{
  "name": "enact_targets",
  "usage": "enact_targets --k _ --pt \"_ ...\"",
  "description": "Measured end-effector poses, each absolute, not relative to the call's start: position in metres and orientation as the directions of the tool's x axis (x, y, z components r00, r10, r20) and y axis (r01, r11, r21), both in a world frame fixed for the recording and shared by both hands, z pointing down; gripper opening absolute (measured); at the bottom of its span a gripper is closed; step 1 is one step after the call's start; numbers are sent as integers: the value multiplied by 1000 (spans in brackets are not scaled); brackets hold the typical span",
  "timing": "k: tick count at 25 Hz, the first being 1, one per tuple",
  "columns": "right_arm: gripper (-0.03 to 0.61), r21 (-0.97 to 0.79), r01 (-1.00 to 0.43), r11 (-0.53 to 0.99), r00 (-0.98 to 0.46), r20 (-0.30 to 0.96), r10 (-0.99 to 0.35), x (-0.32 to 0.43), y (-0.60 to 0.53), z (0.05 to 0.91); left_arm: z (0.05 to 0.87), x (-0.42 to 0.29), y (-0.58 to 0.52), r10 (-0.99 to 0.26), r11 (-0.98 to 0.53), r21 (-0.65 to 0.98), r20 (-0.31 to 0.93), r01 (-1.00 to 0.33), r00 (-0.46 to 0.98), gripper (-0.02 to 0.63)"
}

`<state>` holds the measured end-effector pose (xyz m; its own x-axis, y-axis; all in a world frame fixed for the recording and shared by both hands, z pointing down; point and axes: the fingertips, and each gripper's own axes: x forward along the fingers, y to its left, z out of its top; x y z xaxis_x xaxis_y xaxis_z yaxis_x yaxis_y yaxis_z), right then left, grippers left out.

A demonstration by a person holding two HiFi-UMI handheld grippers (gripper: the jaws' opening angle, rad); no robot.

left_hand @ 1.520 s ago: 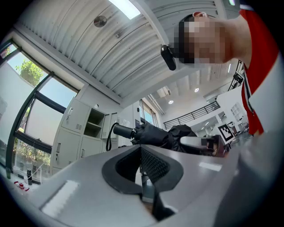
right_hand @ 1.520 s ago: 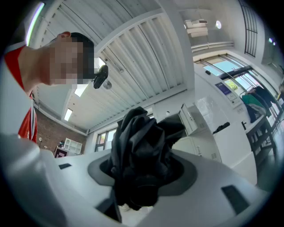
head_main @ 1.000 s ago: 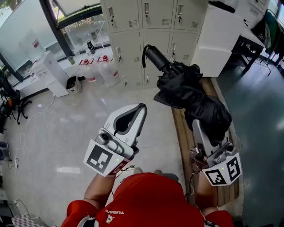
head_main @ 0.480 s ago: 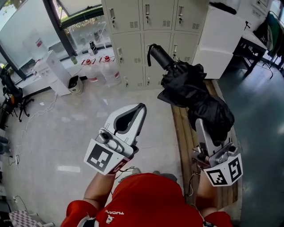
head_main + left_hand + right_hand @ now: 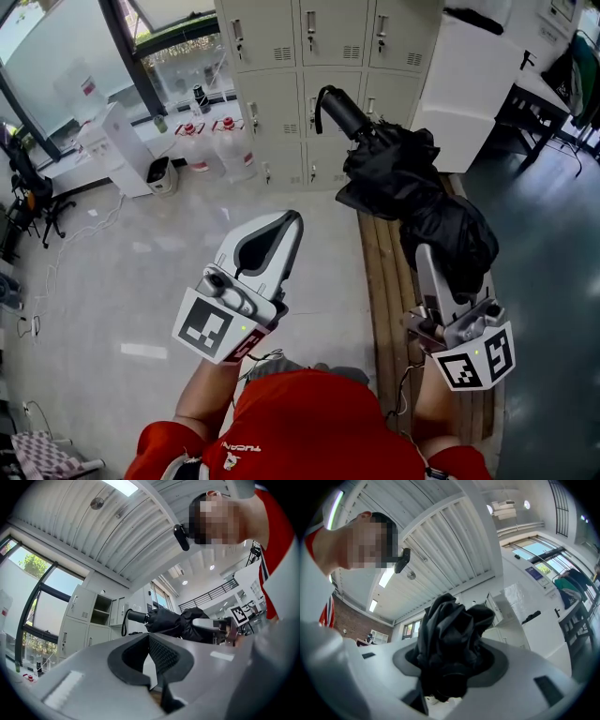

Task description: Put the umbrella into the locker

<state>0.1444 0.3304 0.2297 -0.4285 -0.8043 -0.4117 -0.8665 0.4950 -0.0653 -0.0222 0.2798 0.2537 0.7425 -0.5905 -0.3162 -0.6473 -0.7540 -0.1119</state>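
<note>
At ten o'clock in the head view we see a white stand (image 5: pixel 114 141) with a small bin (image 5: pixel 159 174) beside it. Just to their right, two clear water jugs (image 5: pixel 194 150) with red caps sit on the pale floor (image 5: pixel 112 272). Our left gripper (image 5: pixel 292 221) sits a little left of centre, pointing toward twelve o'clock. Its own view shows the two jaws pressed together with nothing between them. Across twelve o'clock runs the bank of grey lockers (image 5: pixel 328 47). In the left gripper view one locker compartment (image 5: pixel 101 616) stands open at nine o'clock. The black umbrella (image 5: pixel 412 192) is held up in the air at two o'clock, folded but loosely bunched. Its handle (image 5: pixel 339 111), with a strap loop, is aimed at eleven o'clock toward the lockers. Our right gripper (image 5: pixel 427 255), at four o'clock, has its jaws clamped on the umbrella's bunched fabric end, which fills the gap in the right gripper view. Beneath it a wooden bench (image 5: pixel 380 281) runs from near the centre down toward five o'clock. A white cabinet (image 5: pixel 469 84) stands between one and two o'clock.
</note>
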Motion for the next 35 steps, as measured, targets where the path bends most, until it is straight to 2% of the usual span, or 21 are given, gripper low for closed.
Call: enact_targets --k 15,35 --pt "230 -71 -848 525 -450 -427 -784 147 282 230 258 -26 232 -608 -731 -125 -328 -671 723 6" --pt "230 -44 -884 465 -396 -456 -797 86 63 200 231 -83 -2 -544 -767 -164 -344 -620 765 6"
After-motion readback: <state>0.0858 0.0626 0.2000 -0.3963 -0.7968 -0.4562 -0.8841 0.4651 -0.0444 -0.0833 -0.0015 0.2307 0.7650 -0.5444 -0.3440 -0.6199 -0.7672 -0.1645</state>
